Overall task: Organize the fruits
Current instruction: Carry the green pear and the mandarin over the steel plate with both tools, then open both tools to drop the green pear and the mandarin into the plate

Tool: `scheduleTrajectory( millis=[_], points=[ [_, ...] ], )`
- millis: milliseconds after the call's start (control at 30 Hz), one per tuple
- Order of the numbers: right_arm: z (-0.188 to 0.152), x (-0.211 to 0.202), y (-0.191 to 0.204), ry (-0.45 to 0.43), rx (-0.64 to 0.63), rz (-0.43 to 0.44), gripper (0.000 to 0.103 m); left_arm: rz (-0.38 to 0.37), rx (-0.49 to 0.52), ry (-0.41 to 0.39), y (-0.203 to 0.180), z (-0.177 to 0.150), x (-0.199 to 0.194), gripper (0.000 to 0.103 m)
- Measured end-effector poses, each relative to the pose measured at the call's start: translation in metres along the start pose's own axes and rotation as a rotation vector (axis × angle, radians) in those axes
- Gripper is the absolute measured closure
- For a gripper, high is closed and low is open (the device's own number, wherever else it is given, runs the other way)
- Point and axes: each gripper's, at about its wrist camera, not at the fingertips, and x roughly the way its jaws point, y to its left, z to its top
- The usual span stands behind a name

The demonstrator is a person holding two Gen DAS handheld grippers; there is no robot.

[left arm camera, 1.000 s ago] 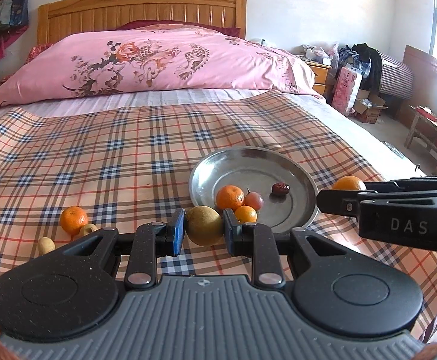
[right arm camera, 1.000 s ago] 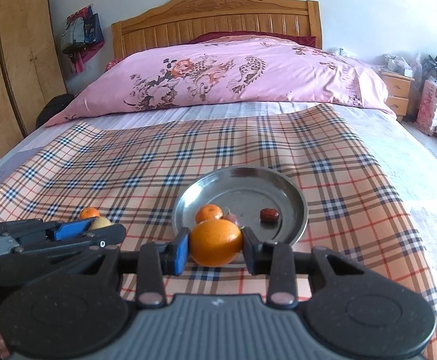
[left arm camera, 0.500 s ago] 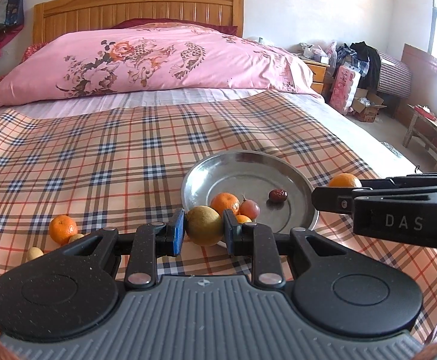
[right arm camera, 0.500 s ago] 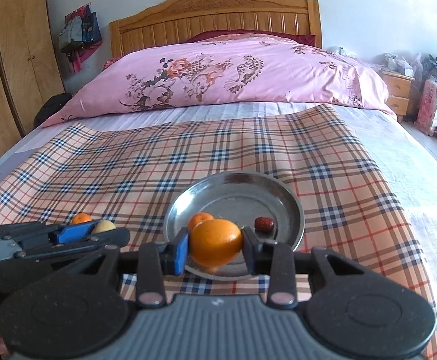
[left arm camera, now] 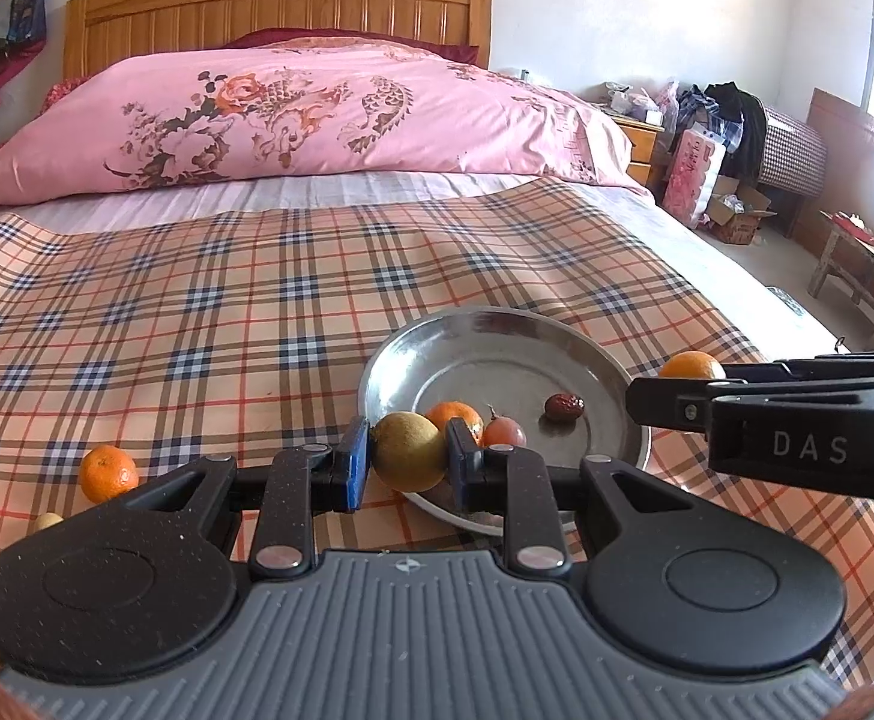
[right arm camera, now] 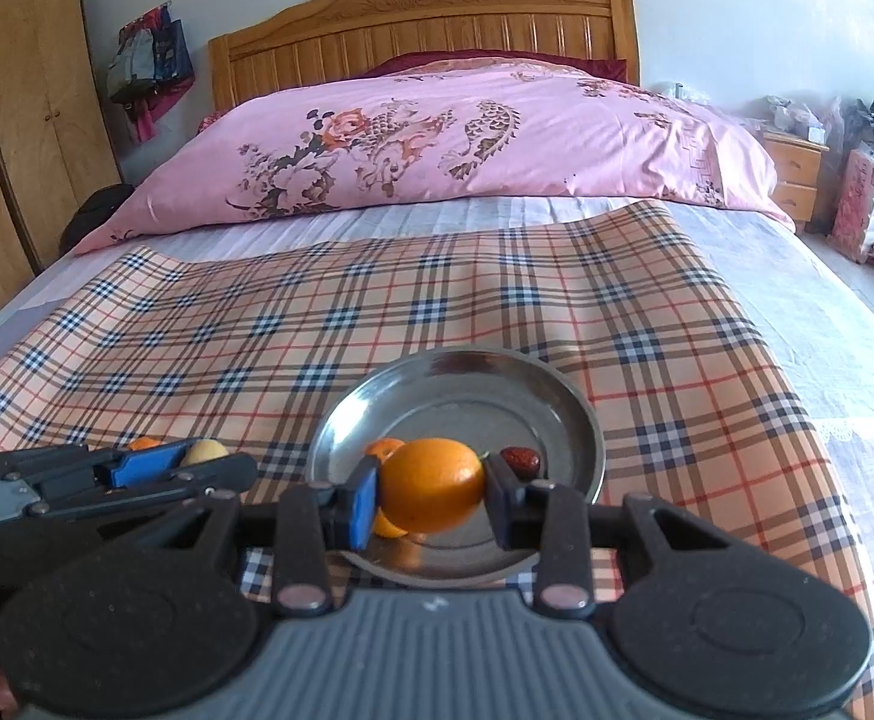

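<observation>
Left gripper (left arm camera: 408, 463) is clamped tight on a yellow-green fruit (left arm camera: 408, 450) right at the near-left rim of the steel plate (left arm camera: 581, 342), while the right gripper (right arm camera: 431, 495) squeezes an orange (right arm camera: 432, 485) already over the plate's near side. Both loads hang over or just short of the dish, the right one nearer its middle. A mandarin (left arm camera: 108, 473) sits well off on the plaid cloth (left arm camera: 197, 312), and the held fruits hide part of what lies in the plate.
</observation>
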Motion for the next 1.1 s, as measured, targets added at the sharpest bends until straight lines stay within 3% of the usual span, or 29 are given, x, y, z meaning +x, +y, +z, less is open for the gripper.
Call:
scheduleTrajectory(
  millis=[1100],
  points=[
    [0.025,0.085,-0.038,0.089,0.077,0.006,0.068,-0.038,-0.008,0.088,-0.005,0.026,0.089,0.075]
  ],
)
